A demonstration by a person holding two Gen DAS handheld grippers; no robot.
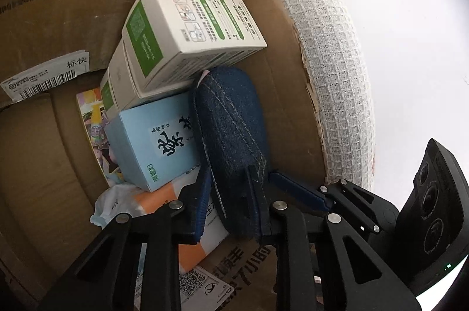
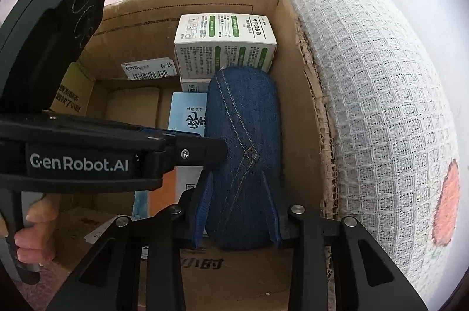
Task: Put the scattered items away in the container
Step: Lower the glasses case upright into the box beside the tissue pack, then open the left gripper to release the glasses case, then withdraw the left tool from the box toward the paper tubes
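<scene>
A dark blue denim pouch [image 1: 231, 117] [image 2: 243, 105] stands on end inside the cardboard box [image 1: 58, 18] [image 2: 296, 111], close to its right wall. My left gripper [image 1: 228, 173] is shut on the pouch's lower part, its blue pads pressing the fabric from both sides. My right gripper [image 2: 236, 179] is also shut on the pouch. In the right wrist view the left gripper [image 2: 215, 148] reaches in from the left and meets the pouch's side. Behind the pouch lie stacked white-and-green boxes [image 1: 190, 26] [image 2: 225, 38] and a light blue box [image 1: 152, 144] [image 2: 187, 108].
The box floor holds an orange-and-white packet [image 1: 190, 246], a crumpled tissue [image 1: 114, 202] and a colourful booklet [image 1: 93, 120]. A white waffle-weave blanket [image 1: 331, 61] [image 2: 366, 76] presses against the box's right wall. A person's hand [image 2: 35, 229] holds the left gripper's handle.
</scene>
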